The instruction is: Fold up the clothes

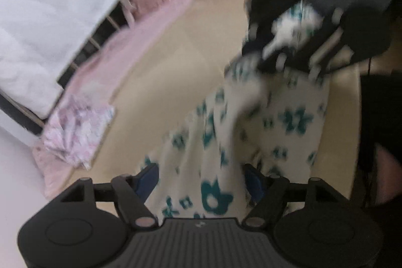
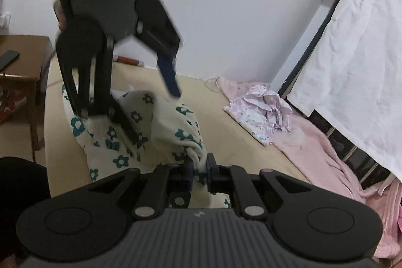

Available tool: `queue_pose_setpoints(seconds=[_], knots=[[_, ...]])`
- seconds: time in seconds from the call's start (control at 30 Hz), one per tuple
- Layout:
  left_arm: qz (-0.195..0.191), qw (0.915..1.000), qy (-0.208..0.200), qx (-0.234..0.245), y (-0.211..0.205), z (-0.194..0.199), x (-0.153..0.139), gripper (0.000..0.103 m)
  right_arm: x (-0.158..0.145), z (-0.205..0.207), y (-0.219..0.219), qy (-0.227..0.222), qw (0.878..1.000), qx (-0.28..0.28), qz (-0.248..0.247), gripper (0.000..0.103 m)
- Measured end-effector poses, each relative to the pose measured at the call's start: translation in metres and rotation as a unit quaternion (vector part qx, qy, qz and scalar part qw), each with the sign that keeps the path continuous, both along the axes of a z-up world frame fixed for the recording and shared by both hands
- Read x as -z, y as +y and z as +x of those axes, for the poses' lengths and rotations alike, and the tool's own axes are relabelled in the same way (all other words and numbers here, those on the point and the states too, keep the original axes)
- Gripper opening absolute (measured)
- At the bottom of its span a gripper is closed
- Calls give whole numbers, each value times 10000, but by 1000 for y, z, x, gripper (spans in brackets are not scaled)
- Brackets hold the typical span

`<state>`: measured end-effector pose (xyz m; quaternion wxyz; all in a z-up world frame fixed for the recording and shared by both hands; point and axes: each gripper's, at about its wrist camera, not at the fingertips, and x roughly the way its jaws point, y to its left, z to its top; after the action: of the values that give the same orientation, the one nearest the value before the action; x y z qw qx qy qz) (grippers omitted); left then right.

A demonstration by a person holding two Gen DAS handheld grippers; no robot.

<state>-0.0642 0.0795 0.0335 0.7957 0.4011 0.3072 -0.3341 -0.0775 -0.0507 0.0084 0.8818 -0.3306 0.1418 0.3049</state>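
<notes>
Two grippers are working one cream garment printed with teal flowers, which is lying bunched on the beige bed. The right gripper is pinching a twisted edge of the cloth between its blue pads — jaws nearly together. The left gripper is standing spread wide, the fabric draping between its fingers without being clamped. A crumpled pink-patterned garment is lying well apart, near a pink blanket and a hanging white sheet.

Two grippers, one flowery cloth between them, one crumpled pink garment off right, one white sheet.
</notes>
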Motion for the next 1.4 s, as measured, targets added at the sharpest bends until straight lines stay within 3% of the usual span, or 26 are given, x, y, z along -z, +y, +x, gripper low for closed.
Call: queue_pose_setpoints(seconds=[0.03,0.07,0.1,0.27,0.33,0.4,0.47,0.53,0.57,0.6,0.67,0.7,0.8,0.9,0.93,0.97,1.0,1.07,1.1,1.17,1.27,1.37,1.4], knots=[[-212,9992,295,-158,4,7,-2,48,0,0,-1,-3,10000,7,12,9],[-400,9968,543,-424,9,14,-6,11,0,-1,-1,-6,10000,15,25,9],[-558,9929,763,-719,13,21,-10,3,0,-1,-2,-9,10000,22,37,9],[-770,9866,371,-1390,24,0,-34,4,3,-4,1,-11,10000,4,18,9],[-926,9777,637,-1773,24,-11,-36,3,6,-6,6,-1,10000,-43,-48,9],[-1190,9598,1114,-2286,27,-15,-27,3,10,-6,11,37,9999,-74,-131,10],[-1428,9341,1545,-2883,32,-14,-15,3,14,-4,15,120,9995,-100,-261,12],[-1868,9118,1857,-3149,44,-8,-14,3,15,-5,16,175,9989,-187,-382,21],[-2099,8999,2003,-3256,50,-5,-15,3,13,-7,15,185,9987,-250,-409,31],[-2258,8923,2083,-3309,55,-4,-17,3,10,-11,12,220,9984,-364,-382,41],[-2526,8795,2200,-3380,64,-3,-22,3,2,-20,3,470,9965,-651,-239,46],[-2502,8815,2110,-3404,65,-5,-24,3,-3,-22,-1,613,9950,-787,-114,46],[-2171,9012,1704,-3342,60,-5,-18,6,-17,-20,-5,937,9882,-1120,455,46],[-1946,9170,1350,-3211,52,-15,-18,6,-14,1,19,1000,9870,-1176,438,46],[-1854,9226,1203,-3161,49,-18,-19,6,-10,7,27,1039,9880,-1091,338,42],[-1778,9258,1124,-3141,48,-20,-21,7,-6,14,34,1085,9889,-986,222,22],[-1751,9256,1149,-3152,48,-22,-21,7,-2,20,41,1130,9896,-881,106,7],[-1734,9266,1361,-3047,55,-27,-21,13,3,25,51,1057,9917,-724,-58,7],[-1683,9328,1367,-2880,57,-31,-24,14,4,18,52,832,9941,-682,-98,7],[-1890,9391,1107,-2649,59,-33,-38,18,7,2,54,356,9975,-592,-161,7],[-2265,9434,671,-2329,62,-35,-59,43,17,-17,61,-61,9986,-432,-309,7],[-2304,9380,1137,-2326,59,-14,-43,42,30,-20,71,-119,9978,-315,-570,8],[-2343,9358,1088,-2398,58,-15,-41,39,34,-20,74,-123,9973,-290,-658,10]])
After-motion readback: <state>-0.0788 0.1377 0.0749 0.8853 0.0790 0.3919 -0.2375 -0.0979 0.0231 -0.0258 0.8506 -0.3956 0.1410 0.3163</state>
